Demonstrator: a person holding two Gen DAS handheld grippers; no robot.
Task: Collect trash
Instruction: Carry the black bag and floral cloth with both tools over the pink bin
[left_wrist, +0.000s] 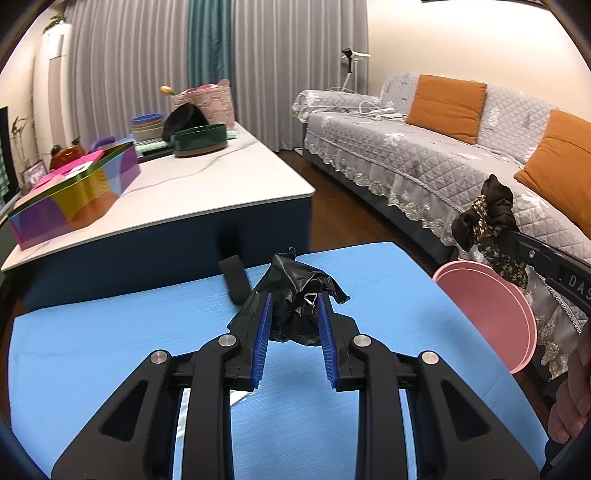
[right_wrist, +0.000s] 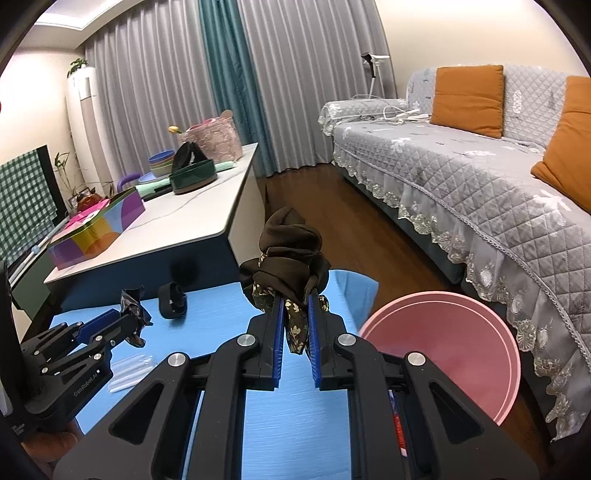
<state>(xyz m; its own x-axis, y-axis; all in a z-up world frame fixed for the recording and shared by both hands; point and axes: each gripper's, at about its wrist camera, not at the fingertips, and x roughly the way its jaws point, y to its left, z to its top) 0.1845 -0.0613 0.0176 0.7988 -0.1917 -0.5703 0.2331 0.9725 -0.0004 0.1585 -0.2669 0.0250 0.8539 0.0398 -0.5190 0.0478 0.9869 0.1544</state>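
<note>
My left gripper (left_wrist: 294, 301) is shut on a crumpled black plastic bag (left_wrist: 299, 295) and holds it just above the blue mat (left_wrist: 110, 332). My right gripper (right_wrist: 295, 299) is shut on a dark brown scrunchie with a floral ribbon (right_wrist: 290, 254), held above the mat's right edge next to a pink bin (right_wrist: 450, 347). The left gripper (right_wrist: 127, 319) with its bag (right_wrist: 133, 302) also shows in the right wrist view. The scrunchie (left_wrist: 487, 218) also shows at the right of the left wrist view. A black band (right_wrist: 171, 300) lies on the mat.
Clear plastic tubes (right_wrist: 129, 369) lie on the mat near the left gripper. A white table (left_wrist: 207, 184) behind holds a colourful tin (left_wrist: 74, 195), a green round tin (left_wrist: 199, 138) and bowls. A grey sofa (right_wrist: 480, 177) with orange cushions runs along the right.
</note>
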